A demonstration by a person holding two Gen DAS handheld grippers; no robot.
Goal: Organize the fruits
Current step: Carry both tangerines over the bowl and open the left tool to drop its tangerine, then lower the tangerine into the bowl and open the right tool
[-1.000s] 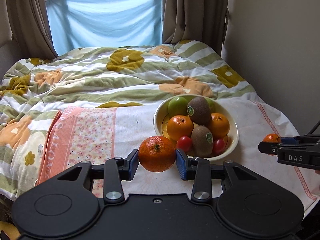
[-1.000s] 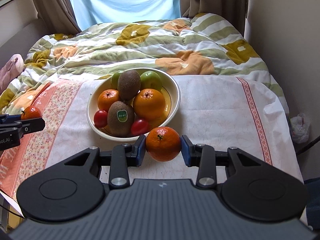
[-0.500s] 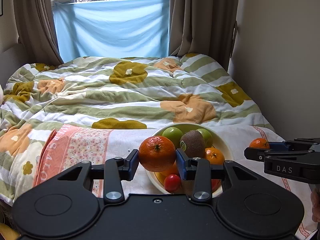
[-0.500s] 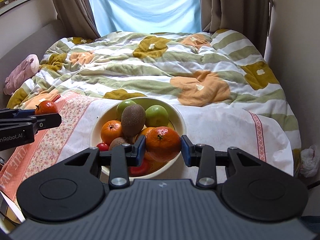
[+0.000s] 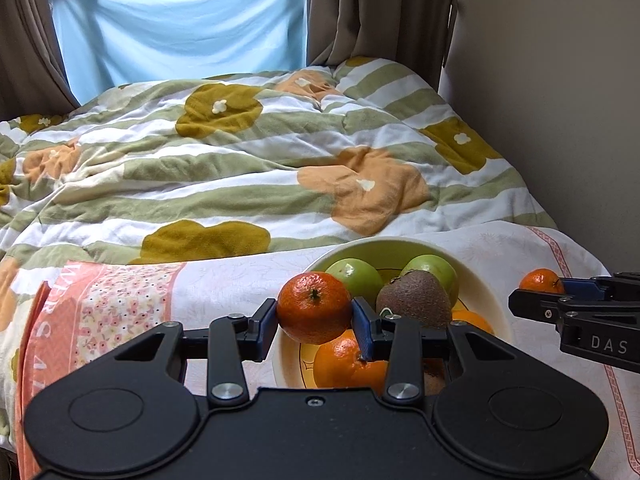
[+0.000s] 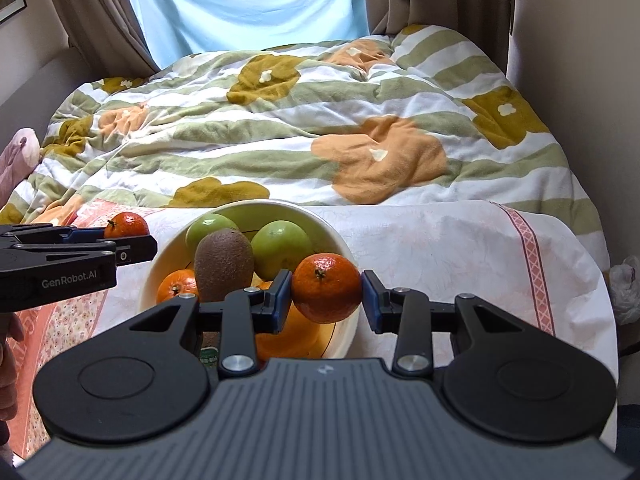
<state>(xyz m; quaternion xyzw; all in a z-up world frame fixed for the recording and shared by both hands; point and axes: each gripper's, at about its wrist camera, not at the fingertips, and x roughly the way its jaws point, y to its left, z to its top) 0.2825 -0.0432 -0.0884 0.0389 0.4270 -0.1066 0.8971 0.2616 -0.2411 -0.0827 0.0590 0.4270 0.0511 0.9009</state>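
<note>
- Fruit is held in both tools: the left tool [image 5: 314, 317] is clamped on a round, glossy orange mandarin [image 5: 314, 307], and the right tool [image 6: 326, 297] is clamped on a second round orange mandarin [image 6: 327, 287].
- Both mandarins are carried in the air over the cream ceramic fruit bowl [image 6: 344, 246], the left one above its left rim, the right one above its right side.
- The bowl rests on a white and pink patterned cloth [image 6: 440, 248] at the foot of a bed with a green-striped floral quilt [image 6: 280, 128]. Two green apples [image 6: 282, 248], a brown fuzzy kiwi [image 6: 224, 258] and more oranges lie piled inside it.
- Each mandarin is judged light, with a soft, yielding peel that is smooth and a little slippery; a hard squeeze would likely bruise it. The widest middle, where the blue pads [image 5: 362, 330] now sit, seems the safest place to hold.
- Because the pile is rounded, a dropped fruit could roll off; a low release into a hollow between fruits is thought wise.
- Compared with a second ago, both mandarins have been raised from just in front of the bowl and brought over it. The bowl now sits lower and partly hidden behind the tools, and the grips appear unchanged.
</note>
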